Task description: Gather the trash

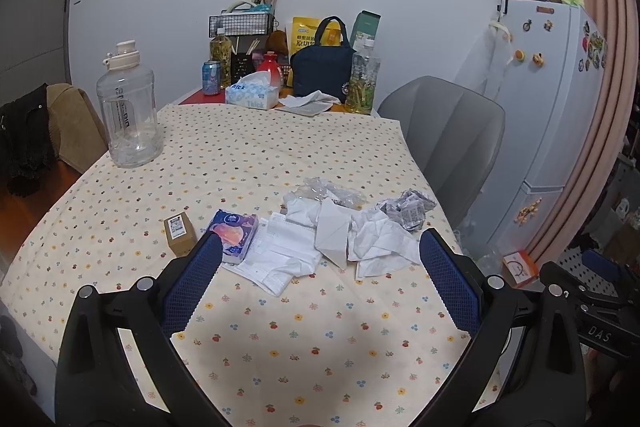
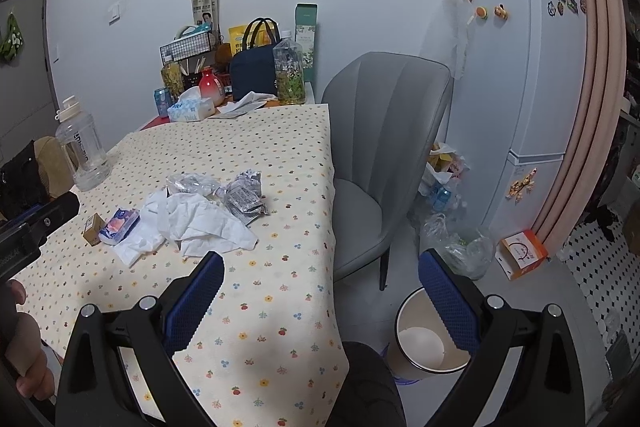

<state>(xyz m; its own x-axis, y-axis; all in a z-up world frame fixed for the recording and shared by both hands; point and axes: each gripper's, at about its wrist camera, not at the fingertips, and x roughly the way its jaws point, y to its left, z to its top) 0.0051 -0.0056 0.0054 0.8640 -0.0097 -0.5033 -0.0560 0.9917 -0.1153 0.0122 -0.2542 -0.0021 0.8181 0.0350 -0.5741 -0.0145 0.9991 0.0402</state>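
A pile of trash lies on the flowered tablecloth (image 1: 280,347): crumpled white tissues (image 1: 380,243), a paper receipt (image 1: 280,259), clear plastic wrap (image 1: 332,191) and a crumpled printed wrapper (image 1: 408,211). A purple tissue pack (image 1: 236,235) and a small brown box (image 1: 180,233) lie left of it. My left gripper (image 1: 320,251) is open, just short of the pile, holding nothing. My right gripper (image 2: 320,267) is open and empty over the table's right edge. The pile (image 2: 200,219) shows to its left, and a white bin (image 2: 428,343) stands on the floor below its right finger.
A big clear water jug (image 1: 128,111) stands at the table's left. Bottles, a tissue box (image 1: 252,95) and a dark bag (image 1: 320,67) crowd the far end. A grey chair (image 2: 384,147) stands right of the table, a fridge (image 2: 532,67) and plastic bags (image 2: 456,243) beyond.
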